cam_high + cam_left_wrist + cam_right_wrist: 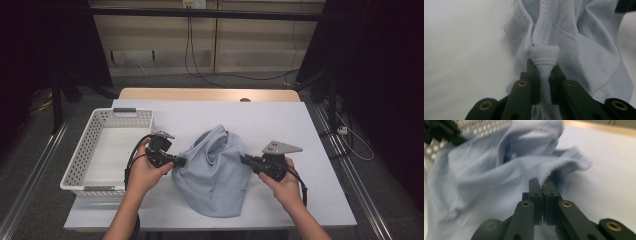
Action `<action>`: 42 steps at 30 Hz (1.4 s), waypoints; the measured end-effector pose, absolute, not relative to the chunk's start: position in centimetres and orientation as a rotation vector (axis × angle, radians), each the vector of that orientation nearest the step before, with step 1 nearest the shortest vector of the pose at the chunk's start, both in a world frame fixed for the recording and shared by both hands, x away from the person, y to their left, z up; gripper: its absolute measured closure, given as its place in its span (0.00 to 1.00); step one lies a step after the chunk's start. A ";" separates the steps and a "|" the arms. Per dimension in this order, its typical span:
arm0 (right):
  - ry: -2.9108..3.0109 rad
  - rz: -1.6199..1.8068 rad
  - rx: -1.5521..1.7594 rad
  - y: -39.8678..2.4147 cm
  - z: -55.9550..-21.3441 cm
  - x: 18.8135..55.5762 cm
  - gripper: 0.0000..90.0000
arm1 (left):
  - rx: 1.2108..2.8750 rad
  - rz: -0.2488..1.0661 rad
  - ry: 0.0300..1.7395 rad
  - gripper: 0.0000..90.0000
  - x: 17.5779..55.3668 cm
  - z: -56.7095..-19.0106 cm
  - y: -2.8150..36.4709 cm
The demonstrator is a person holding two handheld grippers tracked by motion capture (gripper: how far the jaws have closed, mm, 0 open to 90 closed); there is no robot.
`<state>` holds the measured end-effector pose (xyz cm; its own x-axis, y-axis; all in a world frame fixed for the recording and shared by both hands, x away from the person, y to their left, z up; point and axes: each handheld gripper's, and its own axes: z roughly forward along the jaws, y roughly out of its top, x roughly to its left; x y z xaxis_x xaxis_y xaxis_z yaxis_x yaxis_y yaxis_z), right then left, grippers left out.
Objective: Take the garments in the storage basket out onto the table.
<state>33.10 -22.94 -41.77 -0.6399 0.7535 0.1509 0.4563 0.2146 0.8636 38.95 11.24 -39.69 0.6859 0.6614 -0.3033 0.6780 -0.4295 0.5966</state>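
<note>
A: Left tongs (pixel 181 161) — pinching anything?
B: Clamping tight on a ribbed cuff (pixel 544 56) of the pale blue garment (pixel 216 172), bunching it just past the tips.
A: And the right tongs (pixel 245 159)?
B: Squeezing almost flat on a ribbed edge (pixel 544 173) of it.
A: Lying where?
B: Slumping on the desk (pixel 280 125) between the 2 tongs, with the white basket (pixel 95 130) sitting beyond the left tongs.

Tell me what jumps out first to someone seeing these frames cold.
The crumpled pale blue garment mid-table, pinched from both sides: left tongs clamp its ribbed edge, right tongs are shut on the opposite edge. Next, the white perforated basket at the table's left.
</note>
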 end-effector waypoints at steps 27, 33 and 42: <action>2.220 1.412 1.135 -21.7 -43.8 31.8 0.97 | 2.111 0.075 0.999 0.31 41.1 -35.5 10.2; 2.220 1.419 1.127 -21.7 -43.7 31.8 0.97 | 2.123 0.079 0.971 0.26 42.4 -35.4 8.2; 2.221 1.418 1.125 -21.7 -43.6 31.7 0.97 | 2.143 0.077 0.943 0.25 43.6 -35.6 5.9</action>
